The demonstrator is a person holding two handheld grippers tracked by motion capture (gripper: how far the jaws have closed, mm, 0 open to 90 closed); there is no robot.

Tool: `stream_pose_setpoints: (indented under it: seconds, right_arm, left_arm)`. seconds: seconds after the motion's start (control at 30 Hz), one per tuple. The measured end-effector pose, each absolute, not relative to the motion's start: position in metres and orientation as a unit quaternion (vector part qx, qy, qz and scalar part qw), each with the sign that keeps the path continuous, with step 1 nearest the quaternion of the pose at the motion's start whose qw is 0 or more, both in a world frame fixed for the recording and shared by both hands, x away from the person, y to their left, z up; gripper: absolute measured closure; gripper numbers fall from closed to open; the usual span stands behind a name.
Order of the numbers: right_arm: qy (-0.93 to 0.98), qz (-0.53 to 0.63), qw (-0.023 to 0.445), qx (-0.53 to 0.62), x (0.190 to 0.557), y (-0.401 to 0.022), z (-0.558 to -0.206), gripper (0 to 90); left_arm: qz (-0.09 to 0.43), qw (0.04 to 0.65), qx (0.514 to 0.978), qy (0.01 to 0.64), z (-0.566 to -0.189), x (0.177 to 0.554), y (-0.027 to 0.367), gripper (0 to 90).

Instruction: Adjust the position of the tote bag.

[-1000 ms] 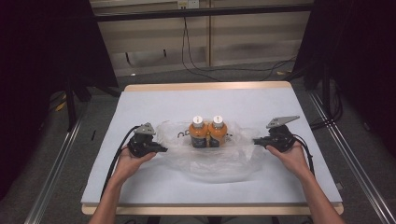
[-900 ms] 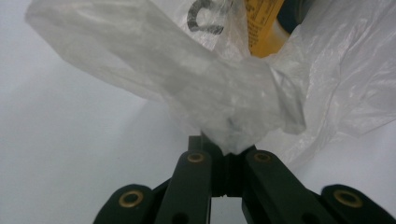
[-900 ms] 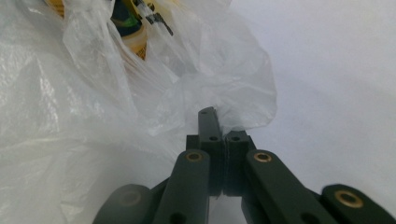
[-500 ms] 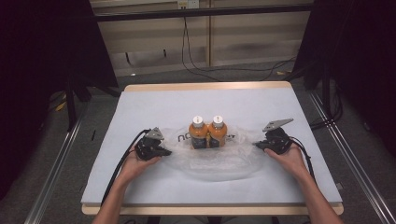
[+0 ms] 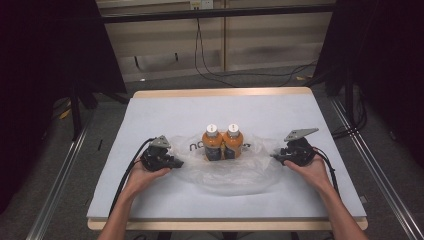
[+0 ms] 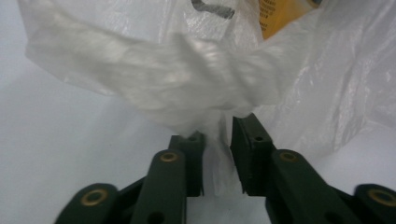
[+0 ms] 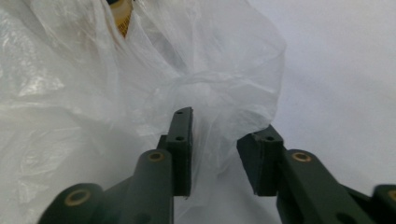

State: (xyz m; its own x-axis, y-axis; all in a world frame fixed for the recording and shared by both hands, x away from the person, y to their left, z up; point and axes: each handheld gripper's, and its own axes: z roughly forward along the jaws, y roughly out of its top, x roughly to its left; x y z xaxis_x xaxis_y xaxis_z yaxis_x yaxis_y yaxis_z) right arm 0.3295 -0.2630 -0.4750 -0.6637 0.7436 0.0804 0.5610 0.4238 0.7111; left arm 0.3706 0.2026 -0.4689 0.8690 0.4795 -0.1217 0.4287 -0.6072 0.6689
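Two orange bottles with white caps (image 5: 212, 142) (image 5: 234, 141) stand side by side inside a clear plastic bag (image 5: 235, 174) that lies spread on the white table (image 5: 165, 112). My left gripper (image 5: 178, 163) rests at the bag's left edge. In the left gripper view the left gripper (image 6: 217, 128) has its jaws a little apart, with a bunched strip of bag (image 6: 187, 79) loose between them. My right gripper (image 5: 274, 156) sits at the bag's right edge. The right gripper view has the right gripper (image 7: 224, 128) open wider, bag film (image 7: 219, 93) in the gap.
The table's wooden far edge (image 5: 220, 93) runs along the back. Metal rails (image 5: 60, 185) flank the table on both sides. Cables (image 5: 215, 75) lie on the floor behind it. Bare table surface lies in front of and behind the bag.
Both grippers have come down toward the table and slightly nearer me. The bag's raised sides have sunk and flattened around the bottles.
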Motion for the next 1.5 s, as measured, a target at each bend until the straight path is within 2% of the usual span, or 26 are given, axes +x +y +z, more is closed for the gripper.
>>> stream_pose_setpoints:
  seconds: [0.2,0.33,0.47,0.67,0.9,1.0,1.17,1.33,1.5]
  right_arm:
    - [0.818,0.395,0.128,0.397,0.326,-0.268,-0.466,42.3]
    - [0.805,0.419,0.131,0.400,0.324,-0.275,-0.458,34.1]
    - [0.796,0.431,0.137,0.402,0.320,-0.279,-0.449,29.2]
    - [0.787,0.451,0.147,0.395,0.314,-0.281,-0.435,24.2]
    - [0.770,0.477,0.163,0.391,0.309,-0.284,-0.418,20.3]
    - [0.766,0.487,0.165,0.387,0.307,-0.284,-0.411,21.8]
    - [0.772,0.495,0.158,0.365,0.306,-0.274,-0.402,36.7]
    - [0.787,0.496,0.156,0.331,0.309,-0.254,-0.392,50.8]
    - [0.794,0.506,0.143,0.304,0.321,-0.236,-0.379,65.9]
  left_arm:
    - [0.039,0.393,0.881,0.259,-0.460,0.368,0.208,47.7]
    - [0.045,0.412,0.872,0.261,-0.453,0.367,0.215,38.7]
    - [0.051,0.428,0.860,0.272,-0.444,0.366,0.224,30.8]
    - [0.059,0.466,0.839,0.276,-0.431,0.364,0.237,24.8]
    - [0.079,0.494,0.819,0.280,-0.418,0.361,0.245,29.2]
    - [0.093,0.508,0.811,0.276,-0.409,0.357,0.246,34.6]
    - [0.098,0.526,0.805,0.255,-0.395,0.351,0.239,47.4]
    - [0.085,0.517,0.821,0.227,-0.392,0.353,0.221,63.3]
    - [0.068,0.502,0.838,0.203,-0.393,0.363,0.192,72.3]
